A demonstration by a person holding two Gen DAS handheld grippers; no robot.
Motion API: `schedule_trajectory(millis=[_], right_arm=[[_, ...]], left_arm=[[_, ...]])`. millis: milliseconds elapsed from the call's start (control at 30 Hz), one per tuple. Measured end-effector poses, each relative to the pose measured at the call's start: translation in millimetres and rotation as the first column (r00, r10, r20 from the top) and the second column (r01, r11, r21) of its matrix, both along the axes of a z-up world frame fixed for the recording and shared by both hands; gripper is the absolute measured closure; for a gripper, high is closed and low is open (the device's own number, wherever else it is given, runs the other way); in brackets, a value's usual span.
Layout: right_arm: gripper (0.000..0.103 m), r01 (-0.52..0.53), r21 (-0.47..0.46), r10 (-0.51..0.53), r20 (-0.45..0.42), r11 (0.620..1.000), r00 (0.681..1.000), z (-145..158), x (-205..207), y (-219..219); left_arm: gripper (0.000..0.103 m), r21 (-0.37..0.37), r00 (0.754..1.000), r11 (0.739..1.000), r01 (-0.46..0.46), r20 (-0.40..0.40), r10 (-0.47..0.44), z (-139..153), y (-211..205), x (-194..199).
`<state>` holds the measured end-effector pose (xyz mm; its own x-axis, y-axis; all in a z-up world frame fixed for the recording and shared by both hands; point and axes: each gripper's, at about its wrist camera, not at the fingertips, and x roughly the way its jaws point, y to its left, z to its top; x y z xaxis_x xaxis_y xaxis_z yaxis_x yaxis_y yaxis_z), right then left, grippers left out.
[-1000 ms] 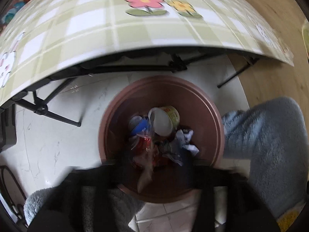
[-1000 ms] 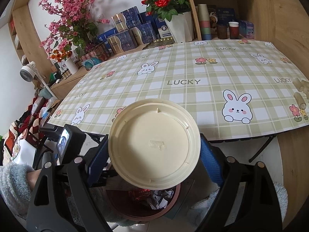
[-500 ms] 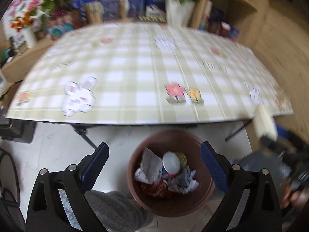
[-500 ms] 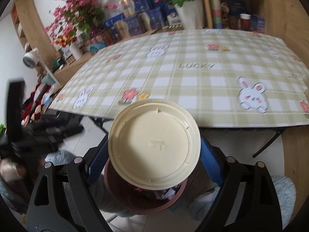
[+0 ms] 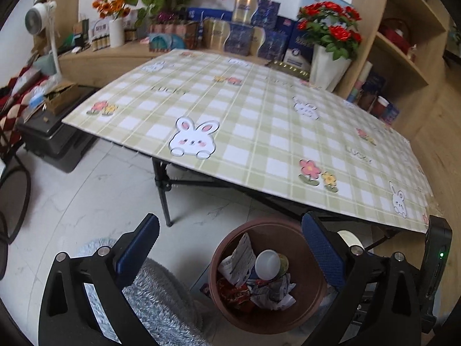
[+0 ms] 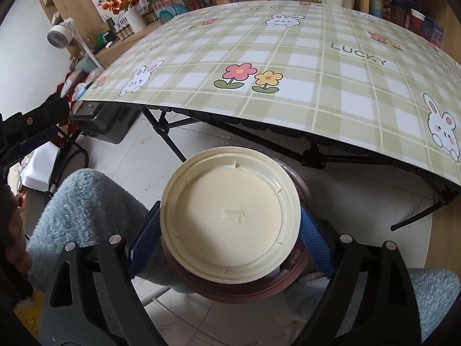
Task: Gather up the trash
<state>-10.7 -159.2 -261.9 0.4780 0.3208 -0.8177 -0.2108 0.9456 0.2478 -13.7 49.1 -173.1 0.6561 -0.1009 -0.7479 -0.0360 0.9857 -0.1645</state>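
A brown trash bin stands on the floor by the table's front edge. It holds a white cup, a paper wrapper, a red wrapper and crumpled paper. My left gripper hangs above and left of the bin, its jaws opening with nothing between them. My right gripper is shut on a round cream plastic bowl, bottom toward the camera. The bowl hovers right over the bin and hides most of it. The bowl's edge also shows beside the bin.
A folding table with a green checked cloth overhangs the bin's far side on black legs. Fluffy blue-grey clothing of the person flanks the bin. Shelves with flowers and boxes line the back. A black case sits at left.
My left gripper let a wrapper fall into the bin, spread its jaws, then rose and tilted up toward the table. My right gripper carried the bowl down over the bin.
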Motion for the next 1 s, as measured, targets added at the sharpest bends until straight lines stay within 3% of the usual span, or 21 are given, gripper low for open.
schedule_trajectory(millis=[433,700,900,1000], right_arm=[[0.006,-0.027,-0.009,0.028,0.034,1.0,0.999,5,11,11],[0.006,0.031,0.021,-0.032,0.066,0.999,0.997,20,7,-3],[0.006,0.086,0.003,-0.085,0.122,0.996,0.989,51,-2,-20],[0.006,0.116,-0.025,-0.11,0.171,0.993,0.979,75,-5,-30]], left_arm=[[0.006,-0.026,0.998,1.0,-0.015,-0.054,0.014,-15,8,1],[0.006,-0.048,0.997,0.999,-0.025,-0.068,0.022,-18,12,3],[0.006,-0.029,1.0,1.0,-0.011,-0.006,0.01,-4,6,-1],[0.006,0.006,0.997,0.999,0.035,0.07,-0.035,18,0,-4]])
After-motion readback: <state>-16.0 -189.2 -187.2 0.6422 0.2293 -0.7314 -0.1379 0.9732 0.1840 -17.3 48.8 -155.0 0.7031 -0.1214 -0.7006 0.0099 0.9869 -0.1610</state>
